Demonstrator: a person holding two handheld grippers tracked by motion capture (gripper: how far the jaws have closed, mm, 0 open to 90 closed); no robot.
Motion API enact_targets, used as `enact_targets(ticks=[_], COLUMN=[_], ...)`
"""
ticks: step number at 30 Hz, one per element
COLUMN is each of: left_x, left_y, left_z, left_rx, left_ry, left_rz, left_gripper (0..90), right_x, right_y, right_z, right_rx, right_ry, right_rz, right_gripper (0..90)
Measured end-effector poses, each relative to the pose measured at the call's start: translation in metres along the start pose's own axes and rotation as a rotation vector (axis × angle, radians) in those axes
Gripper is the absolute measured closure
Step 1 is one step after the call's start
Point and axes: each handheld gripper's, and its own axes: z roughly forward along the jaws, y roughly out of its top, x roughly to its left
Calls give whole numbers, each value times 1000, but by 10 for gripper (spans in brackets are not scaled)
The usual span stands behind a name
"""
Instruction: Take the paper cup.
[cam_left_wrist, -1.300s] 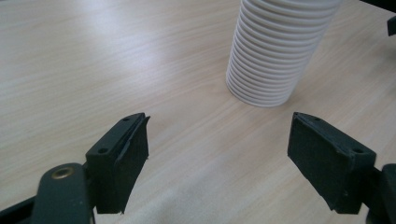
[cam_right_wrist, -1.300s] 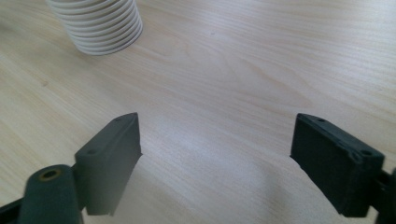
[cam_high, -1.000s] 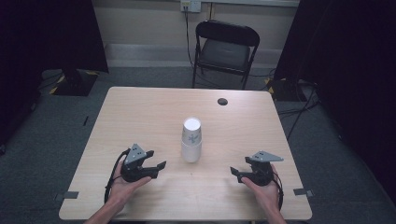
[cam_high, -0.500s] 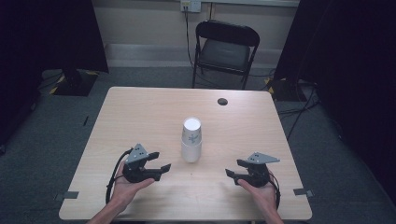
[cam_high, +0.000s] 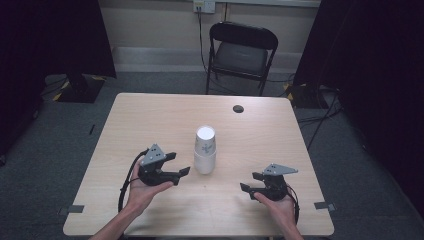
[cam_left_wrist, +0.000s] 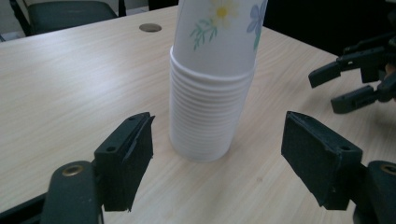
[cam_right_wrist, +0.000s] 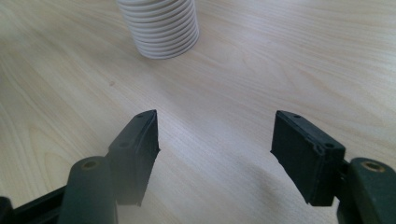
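The left gripper (cam_high: 177, 165) sits in the left hand (cam_high: 142, 187) just left of the cups (cam_high: 205, 149), jaws wide apart and aimed at the stack's base. The cups stand upside down near the middle of the table (cam_high: 150, 115). The right gripper (cam_high: 250, 182), jaws also spread, rests well to their right.

- The stack of cups (cam_high: 205, 150) stands upside down on the table (cam_high: 150, 115), just ahead of the left gripper (cam_high: 177, 166), in line with the gap between its jaws.
- From the right gripper (cam_high: 248, 182), the stack lies ahead and leftward, well apart.
- Beyond the stack, a chair (cam_high: 240, 55) stands behind the table.
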Motion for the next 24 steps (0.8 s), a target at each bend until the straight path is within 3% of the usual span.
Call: enact_targets(ticks=[12,16,20,24], left_x=[-3,-6,1,6], left_y=[22,31,40,43], left_z=[11,13,19,23], left_rx=[-31,-23,-40,-40], left_ry=[-1,-6,3,-1], left_rz=[15,38,57,50], left_gripper=[208,207,191,168], right_x=[1,2,3,4], right_y=[-1,-1,-1,-2], right_z=[0,1,2,2], right_rx=[4,6,18,13], right_ry=[12,17,21,27], right_rz=[-10,-8,-13,-15], right_gripper=[295,294,306,305])
